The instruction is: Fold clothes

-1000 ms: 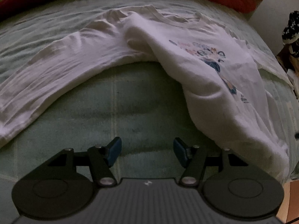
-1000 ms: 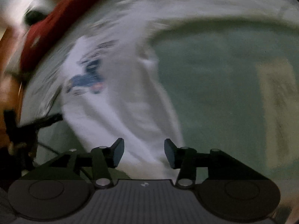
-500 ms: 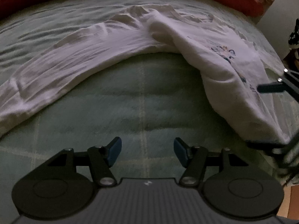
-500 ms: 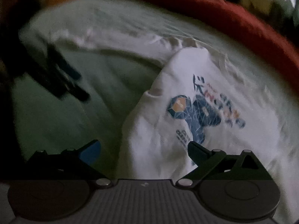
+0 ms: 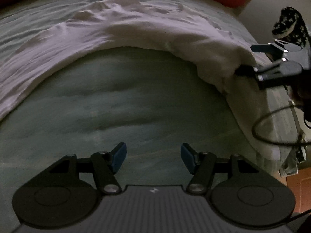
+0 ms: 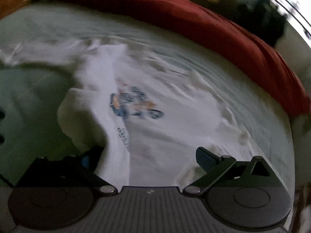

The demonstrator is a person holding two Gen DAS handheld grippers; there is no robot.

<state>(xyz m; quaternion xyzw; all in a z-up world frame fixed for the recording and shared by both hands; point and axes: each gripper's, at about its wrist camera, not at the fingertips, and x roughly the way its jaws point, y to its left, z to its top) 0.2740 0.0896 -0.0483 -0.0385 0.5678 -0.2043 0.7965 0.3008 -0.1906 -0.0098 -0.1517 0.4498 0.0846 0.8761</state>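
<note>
A white long-sleeved shirt lies spread across the bed, one sleeve running to the left. Its blue print faces up in the right wrist view. My left gripper hangs open over bare green blanket, short of the shirt, with nothing between its blue pads. My right gripper stands wide open over the shirt's lower body, with loose cloth lying between its fingers and a fold bunched against the left finger. In the left wrist view the right gripper sits at the shirt's right-hand end.
A pale green blanket covers the bed. A red cover runs along its far side. The bed edge drops off at the right, with a black cable looping there and a black-and-white patterned thing beyond.
The right gripper rolled, spread its jaws wide and swung onto the shirt's lower body, coming into the left wrist view. The left gripper shifted a little; its opening is unchanged.
</note>
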